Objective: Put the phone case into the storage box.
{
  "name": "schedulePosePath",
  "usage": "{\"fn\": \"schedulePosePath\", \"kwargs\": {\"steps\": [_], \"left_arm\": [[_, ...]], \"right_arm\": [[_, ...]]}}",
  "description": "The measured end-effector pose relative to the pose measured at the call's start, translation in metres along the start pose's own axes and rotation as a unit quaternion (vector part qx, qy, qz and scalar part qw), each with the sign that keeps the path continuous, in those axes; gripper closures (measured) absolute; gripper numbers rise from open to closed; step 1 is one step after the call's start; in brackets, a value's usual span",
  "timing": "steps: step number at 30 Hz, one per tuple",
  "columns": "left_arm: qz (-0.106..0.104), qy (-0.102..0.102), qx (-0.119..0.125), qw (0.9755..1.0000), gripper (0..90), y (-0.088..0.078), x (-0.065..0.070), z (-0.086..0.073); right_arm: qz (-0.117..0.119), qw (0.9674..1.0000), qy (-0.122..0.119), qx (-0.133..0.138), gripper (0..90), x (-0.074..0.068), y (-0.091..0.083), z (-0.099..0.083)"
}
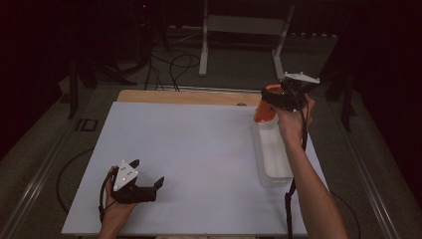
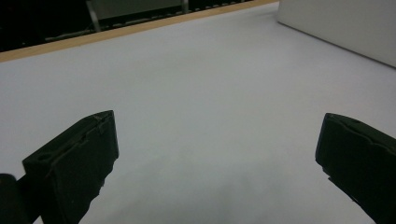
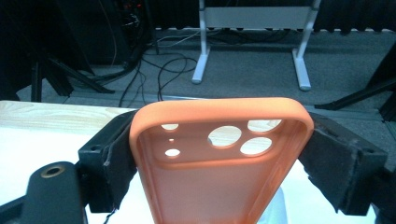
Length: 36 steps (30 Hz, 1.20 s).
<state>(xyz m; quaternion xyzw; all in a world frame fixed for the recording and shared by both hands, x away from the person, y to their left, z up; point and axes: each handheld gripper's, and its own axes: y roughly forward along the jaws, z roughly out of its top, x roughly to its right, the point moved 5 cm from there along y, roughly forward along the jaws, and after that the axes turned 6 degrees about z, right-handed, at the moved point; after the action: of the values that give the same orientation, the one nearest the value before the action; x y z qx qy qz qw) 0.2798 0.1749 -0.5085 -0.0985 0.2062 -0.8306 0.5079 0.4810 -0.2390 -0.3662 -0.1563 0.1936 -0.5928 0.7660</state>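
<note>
Right gripper view: the right gripper has its jaws clamped across the width of an orange phone case, long axis running away from them, above the clear bin's far end. The left gripper rests open-jawed on the table, well apart.

A dim lab: white-topped table, loose floor cables, metal stand behind.

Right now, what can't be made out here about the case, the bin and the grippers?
- orange phone case: lower end cut off by the right gripper view's bottom edge.
- clear bin: contents unreadable in the high view, glare.
- left gripper: its body lies outside the left gripper view.
</note>
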Motion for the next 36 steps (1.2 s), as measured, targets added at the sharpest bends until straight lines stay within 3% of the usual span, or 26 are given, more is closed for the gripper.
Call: {"fn": "schedulePosePath", "kwargs": {"steps": [36], "left_arm": [[0.0, -0.001, 0.001, 1.0, 0.2, -0.001, 0.0, 0.0]], "right_arm": [[-0.024, 0.9997, 0.005, -0.006, 16.9, 0.013, 0.005, -0.008]]}}
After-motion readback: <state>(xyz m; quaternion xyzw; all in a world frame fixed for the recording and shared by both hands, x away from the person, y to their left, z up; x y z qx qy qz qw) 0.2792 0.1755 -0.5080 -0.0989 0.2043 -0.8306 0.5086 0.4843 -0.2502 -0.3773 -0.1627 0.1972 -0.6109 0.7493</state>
